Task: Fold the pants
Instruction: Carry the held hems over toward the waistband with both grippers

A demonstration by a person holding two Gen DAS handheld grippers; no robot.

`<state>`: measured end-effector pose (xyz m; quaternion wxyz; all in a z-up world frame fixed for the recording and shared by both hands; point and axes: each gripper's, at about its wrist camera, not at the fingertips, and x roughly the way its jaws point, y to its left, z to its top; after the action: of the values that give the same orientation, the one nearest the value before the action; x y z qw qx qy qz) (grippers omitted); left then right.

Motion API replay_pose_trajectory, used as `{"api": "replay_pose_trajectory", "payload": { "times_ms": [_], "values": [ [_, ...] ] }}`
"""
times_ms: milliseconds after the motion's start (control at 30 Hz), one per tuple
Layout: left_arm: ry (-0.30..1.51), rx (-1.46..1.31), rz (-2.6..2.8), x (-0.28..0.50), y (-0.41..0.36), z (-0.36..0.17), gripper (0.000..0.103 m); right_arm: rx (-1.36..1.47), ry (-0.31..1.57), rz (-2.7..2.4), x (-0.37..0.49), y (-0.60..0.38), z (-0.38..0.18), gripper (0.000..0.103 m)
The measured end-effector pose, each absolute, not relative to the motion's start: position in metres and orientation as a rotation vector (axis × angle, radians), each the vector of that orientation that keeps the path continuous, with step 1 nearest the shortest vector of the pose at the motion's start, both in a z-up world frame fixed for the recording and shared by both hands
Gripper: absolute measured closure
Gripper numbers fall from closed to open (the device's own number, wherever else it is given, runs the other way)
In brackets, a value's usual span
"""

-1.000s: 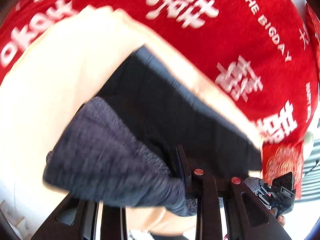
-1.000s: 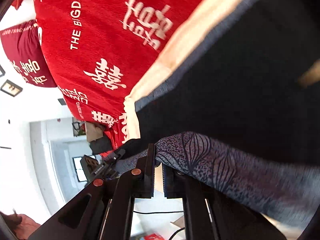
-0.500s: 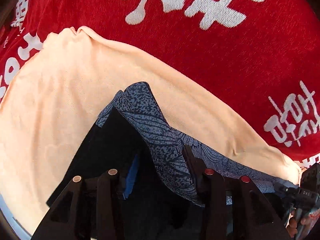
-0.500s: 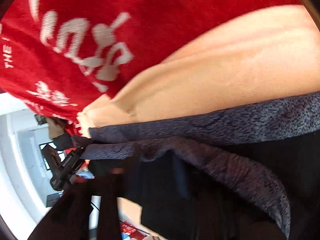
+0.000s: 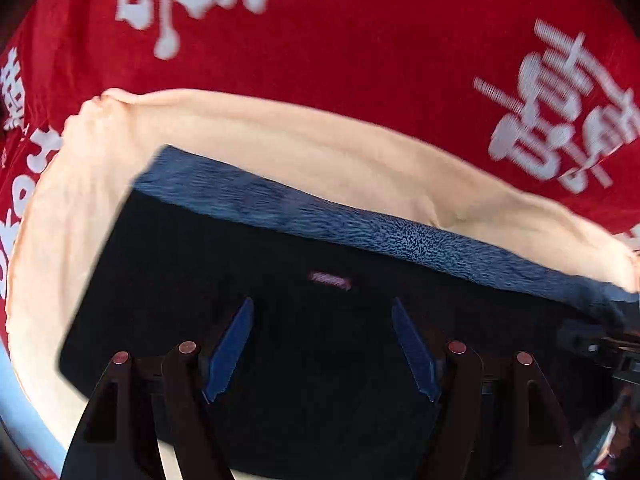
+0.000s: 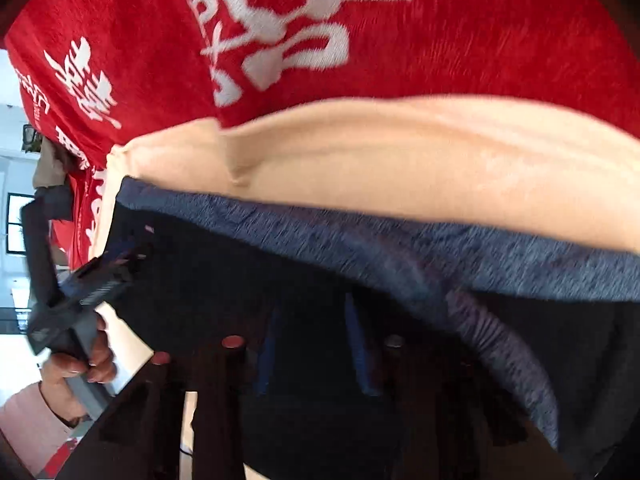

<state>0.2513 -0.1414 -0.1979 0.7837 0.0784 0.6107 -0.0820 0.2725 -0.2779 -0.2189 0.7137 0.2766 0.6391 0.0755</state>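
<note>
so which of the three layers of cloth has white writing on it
The red cloth at the bottom; the peach cloth and dark pants above it carry none.

Left gripper (image 5: 322, 344) was pointing down over the pants (image 5: 280, 320), jaws opening, 2 blue pads (image 5: 230, 350) spread apart with nothing pinched between them. Pants lay as a dark folded block with a speckled blue-grey band (image 5: 400, 240) along the far edge. They sat on a peach cloth (image 5: 320, 148), and that was on a red cloth with white lettering (image 5: 380, 40).
</note>
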Motion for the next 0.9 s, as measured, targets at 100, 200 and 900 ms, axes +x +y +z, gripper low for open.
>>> {"api": "replay_pose_trajectory", "payload": {
  "times_ms": [100,200,900],
  "values": [
    [1.277,0.247,-0.124,0.256,-0.166,-0.208,0.015,0.678,1.349,0.123,0.266,-0.305,-0.204,0.070],
    [1.307,0.255,-0.148,0.253,-0.173,-0.198,0.015,0.810,1.269,0.143,0.247,-0.335,-0.187,0.051],
    [1.470,0.299,-1.048,0.029,-0.386,-0.159,0.015,1.253,1.138,-0.453,-0.167,-0.358,-0.175,0.041]
  ]
}}
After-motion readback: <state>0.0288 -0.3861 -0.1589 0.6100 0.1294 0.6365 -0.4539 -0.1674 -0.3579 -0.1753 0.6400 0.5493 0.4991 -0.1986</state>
